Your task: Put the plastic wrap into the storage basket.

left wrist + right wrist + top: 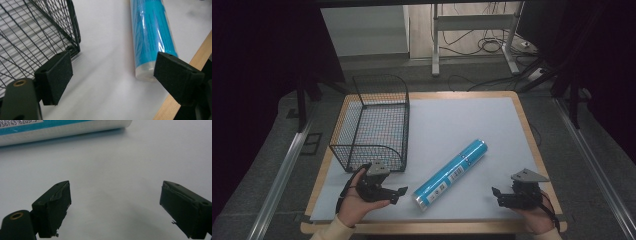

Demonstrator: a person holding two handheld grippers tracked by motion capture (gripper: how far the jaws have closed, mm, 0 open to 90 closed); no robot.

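A long blue tube [453,172] with a white label lies slanted on the pale mat, its near end toward the table's front. The left gripper view has that capped end of the blue tube [152,37] just beyond the right jaw. My left gripper [400,194] hovers at the front left, between the basket and the tube's near end, jaws wide open and nothing between them [112,77]. At the front right my right gripper [495,196] stands open over bare mat [115,202], with the tube [62,128] farther ahead of it.
A black wire basket [374,122] stands on the left of the mat, its near corner [72,37] close to my left jaw. The wooden table edge [197,60] runs beside the mat. Behind the table are a metal frame and cables on the floor.
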